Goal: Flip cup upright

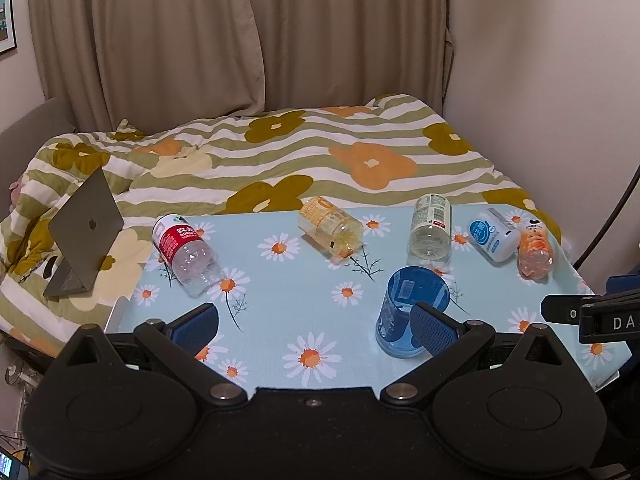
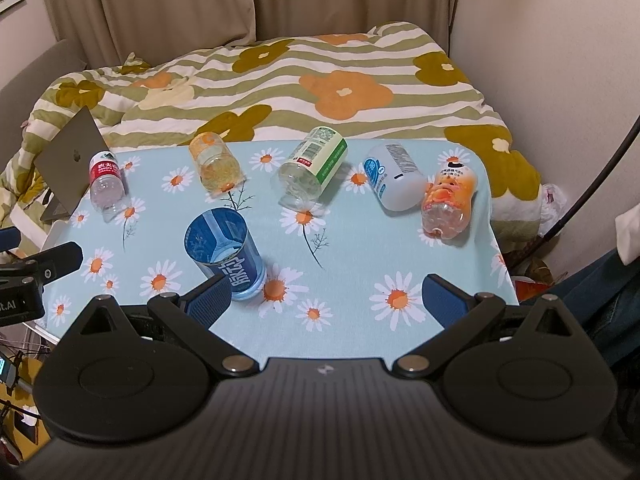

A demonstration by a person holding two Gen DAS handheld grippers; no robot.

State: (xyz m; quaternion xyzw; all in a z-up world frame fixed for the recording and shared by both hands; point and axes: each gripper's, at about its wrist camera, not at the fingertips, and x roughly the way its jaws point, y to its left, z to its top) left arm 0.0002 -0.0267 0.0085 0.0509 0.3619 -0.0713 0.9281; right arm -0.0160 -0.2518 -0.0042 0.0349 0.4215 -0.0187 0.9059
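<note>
Nearest the lens in the left wrist view: the left hand-held gripper [image 1: 314,324], jaws spread wide, nothing between them. Its right blue pad [image 1: 434,326] overlaps the blue cup [image 1: 412,312] in the picture; contact cannot be confirmed. In the right wrist view the right hand-held gripper [image 2: 332,296] is likewise spread wide and holds nothing; its left pad [image 2: 210,294] sits just in front of the same cup [image 2: 224,254].

The blue cup is not upright. It stands on the near part of the counter [image 1: 280,288], mouth towards the camera and raised, printed wall leaning away. The counter carries a light blue cloth printed with daisies.

Further back, five containers lie on their sides in a rough row:
- red-labelled clear bottle [image 1: 184,254], far left
- yellow-labelled bottle [image 1: 330,226], centre
- green-and-white labelled bottle [image 1: 430,228], right of centre
- white bottle with blue label [image 1: 494,236], touching or just beside the next
- orange-printed bottle [image 1: 536,254], at the right edge

Beyond the counter is a bed with a striped, flowered quilt [image 1: 320,152]. A half-open grey laptop [image 1: 82,232] rests on the quilt at left. Beige curtains [image 1: 240,32] hang behind
</note>
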